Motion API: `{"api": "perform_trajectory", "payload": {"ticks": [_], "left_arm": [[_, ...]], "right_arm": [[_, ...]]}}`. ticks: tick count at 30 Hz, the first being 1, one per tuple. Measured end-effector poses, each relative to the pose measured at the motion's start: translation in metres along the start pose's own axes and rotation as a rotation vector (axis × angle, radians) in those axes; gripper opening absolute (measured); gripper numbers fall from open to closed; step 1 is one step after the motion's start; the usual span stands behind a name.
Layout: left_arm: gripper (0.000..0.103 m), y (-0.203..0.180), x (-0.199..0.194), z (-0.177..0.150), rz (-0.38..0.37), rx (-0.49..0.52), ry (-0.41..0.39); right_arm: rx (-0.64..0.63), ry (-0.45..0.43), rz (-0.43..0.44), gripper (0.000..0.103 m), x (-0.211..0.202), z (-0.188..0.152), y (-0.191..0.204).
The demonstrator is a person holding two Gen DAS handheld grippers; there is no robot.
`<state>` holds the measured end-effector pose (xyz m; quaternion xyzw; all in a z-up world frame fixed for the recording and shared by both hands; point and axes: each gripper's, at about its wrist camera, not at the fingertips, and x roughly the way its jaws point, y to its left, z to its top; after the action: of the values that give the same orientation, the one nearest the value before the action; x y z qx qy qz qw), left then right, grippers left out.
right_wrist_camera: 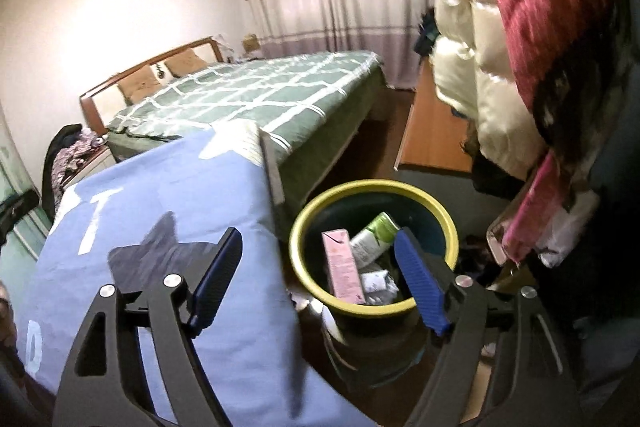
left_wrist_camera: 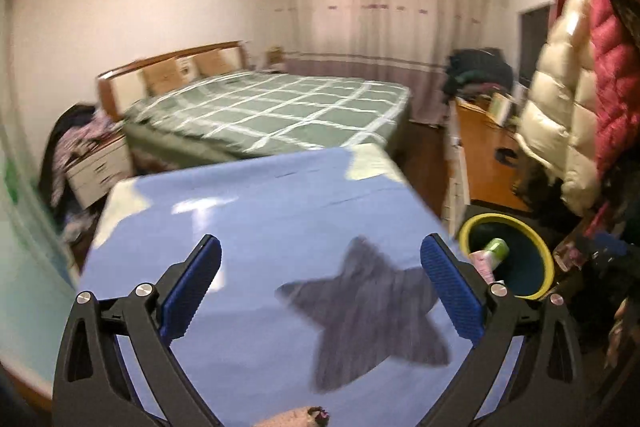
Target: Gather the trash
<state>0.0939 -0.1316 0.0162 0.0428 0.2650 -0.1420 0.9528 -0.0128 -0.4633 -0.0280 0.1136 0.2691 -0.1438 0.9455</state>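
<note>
At the far left, the left tool (left_wrist_camera: 320, 283) hangs over the blue-covered bench (left_wrist_camera: 248, 211) with its jaws spread wide and nothing between them; only the dark star patch (left_wrist_camera: 360, 311) printed on the cloth shows beneath. Its emptiness suggests it has no load to carry just now. Moving right, the right tool (right_wrist_camera: 316, 279) is also parted and empty, straddling the bench edge and the yellow-rimmed bin (right_wrist_camera: 304, 227), which stands on the floor just beside the bench, handy for dropping things in. Inside the bin lies the collected trash: a pink carton (right_wrist_camera: 342, 263), a green-and-white bottle (right_wrist_camera: 374, 235) and a crumpled white wrapper (right_wrist_camera: 376, 281). Farther right hang padded coats (right_wrist_camera: 500, 47).
</note>
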Motion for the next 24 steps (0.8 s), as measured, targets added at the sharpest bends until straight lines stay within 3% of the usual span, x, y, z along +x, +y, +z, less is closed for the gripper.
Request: {"api": "perform_trajectory", "payload": {"ticks": [4, 7, 10, 24], "left_arm": [[0.098, 0.042, -0.031, -0.019, 0.042, -0.107, -0.022], [0.098, 0.061, -0.056, -0.032, 0.097, -0.132, -0.052], [0.098, 0.067, -0.072, -0.042, 0.144, -0.142, -0.066], [0.098, 0.077, -0.092, -0.059, 0.174, -0.182, -0.062]], "right_arm": [[-0.031, -0.021, 0.018, 0.076, -0.013, -0.001, 0.015], [-0.053, -0.030, 0.031, 0.077, -0.020, -0.002, 0.026], [-0.069, -0.035, 0.041, 0.077, -0.024, -0.004, 0.034], [-0.096, -0.051, 0.079, 0.079, -0.036, -0.008, 0.051]]}}
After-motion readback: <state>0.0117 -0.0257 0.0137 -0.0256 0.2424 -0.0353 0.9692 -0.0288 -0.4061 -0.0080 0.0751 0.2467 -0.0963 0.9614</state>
